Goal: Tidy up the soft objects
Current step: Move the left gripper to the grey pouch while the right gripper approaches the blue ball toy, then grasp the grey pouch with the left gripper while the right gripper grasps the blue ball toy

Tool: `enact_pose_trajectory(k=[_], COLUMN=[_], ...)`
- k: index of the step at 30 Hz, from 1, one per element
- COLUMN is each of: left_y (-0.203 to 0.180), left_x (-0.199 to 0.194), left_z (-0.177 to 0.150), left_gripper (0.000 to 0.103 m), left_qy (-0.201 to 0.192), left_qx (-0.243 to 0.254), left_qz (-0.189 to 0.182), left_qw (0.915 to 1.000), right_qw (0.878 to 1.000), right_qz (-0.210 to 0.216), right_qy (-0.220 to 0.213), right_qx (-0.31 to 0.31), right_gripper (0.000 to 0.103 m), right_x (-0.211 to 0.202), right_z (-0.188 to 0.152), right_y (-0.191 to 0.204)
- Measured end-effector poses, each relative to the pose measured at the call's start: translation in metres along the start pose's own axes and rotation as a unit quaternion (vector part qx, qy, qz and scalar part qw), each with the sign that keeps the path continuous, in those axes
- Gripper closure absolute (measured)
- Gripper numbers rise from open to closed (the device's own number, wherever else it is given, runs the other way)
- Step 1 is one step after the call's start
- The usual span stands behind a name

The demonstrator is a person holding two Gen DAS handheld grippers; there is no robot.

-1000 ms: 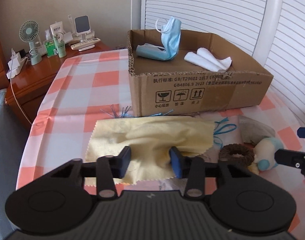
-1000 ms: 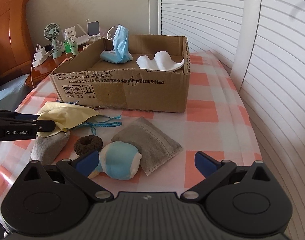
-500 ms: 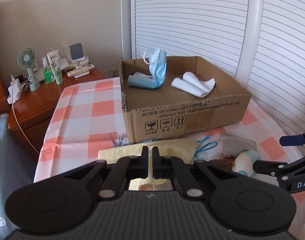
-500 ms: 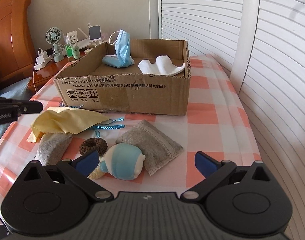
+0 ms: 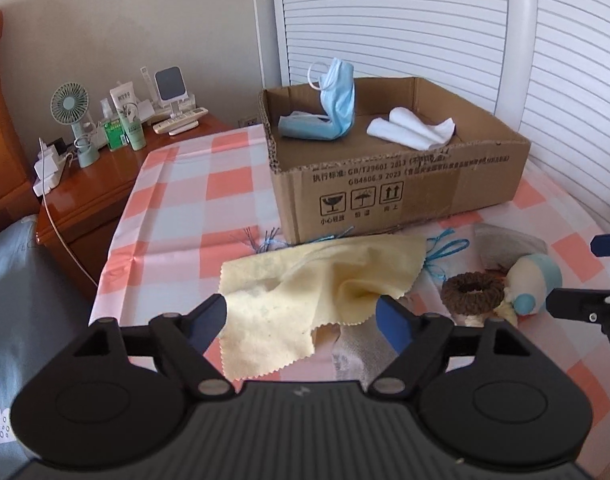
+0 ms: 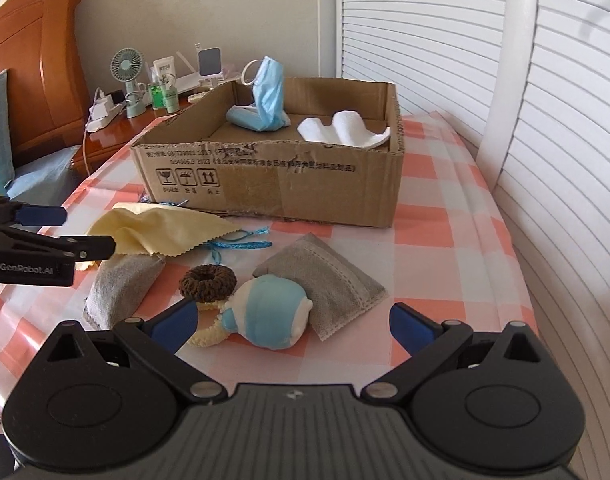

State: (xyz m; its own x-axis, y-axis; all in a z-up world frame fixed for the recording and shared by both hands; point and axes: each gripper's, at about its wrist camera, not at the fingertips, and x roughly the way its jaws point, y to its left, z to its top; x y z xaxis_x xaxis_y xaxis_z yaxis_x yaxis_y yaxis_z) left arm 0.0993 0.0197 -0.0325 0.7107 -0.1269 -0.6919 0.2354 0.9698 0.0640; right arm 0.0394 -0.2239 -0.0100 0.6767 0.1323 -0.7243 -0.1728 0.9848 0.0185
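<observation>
Grey pouch (image 6: 117, 280) under yellow cloth (image 6: 161, 228)

Left wrist view: camera set behind the left gripper (image 5: 301, 314), looking forward and down along its fingers, close over the yellow cloth (image 5: 325, 276), toward the cardboard box (image 5: 385, 188) and shuttered wall. Right wrist view: camera behind the right gripper (image 6: 293, 322), same downward tilt, close over the plush toy (image 6: 271, 312). Both views share the checked tablecloth (image 6: 445, 216), box, cloth and nightstand (image 5: 101, 184); each shows the other gripper at its edge.
</observation>
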Motion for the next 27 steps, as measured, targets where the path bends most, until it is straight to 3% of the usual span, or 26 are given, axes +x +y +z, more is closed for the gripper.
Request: enact_pose_trajectory(k=[7,11,22,27], left_y=[0.0,-0.002,-0.023,-0.035], left_x=[0.001,-0.003,-0.024,-0.011], left_z=[-0.006,-0.011,-0.025,-0.033], left_gripper=[0.021,0.021,0.021,0.023], left_qy=[0.002,0.004,0.009,0.022], left_qx=[-0.013,-0.01,0.018,0.027], left_qz=[-0.021,-0.04,-0.083,-0.072], left_qw=[0.9997,0.9991,0.9964,0.9968], right_qw=[1.0,0.999,0.999,0.999], right_qz=[0.008,0.01,-0.01,-0.004], right_qy=[-0.002,0.009,0.007,0.008], right_qx=[-0.027,-0.031,-0.044,-0.044], right_gripper=[0.023,0.043,0.047,0.047], right_x=[0.013,0.022,0.013,0.006], right_z=[0.0,-0.001,-0.004,-0.007], right_y=[0.014,0.016,0.014,0.012])
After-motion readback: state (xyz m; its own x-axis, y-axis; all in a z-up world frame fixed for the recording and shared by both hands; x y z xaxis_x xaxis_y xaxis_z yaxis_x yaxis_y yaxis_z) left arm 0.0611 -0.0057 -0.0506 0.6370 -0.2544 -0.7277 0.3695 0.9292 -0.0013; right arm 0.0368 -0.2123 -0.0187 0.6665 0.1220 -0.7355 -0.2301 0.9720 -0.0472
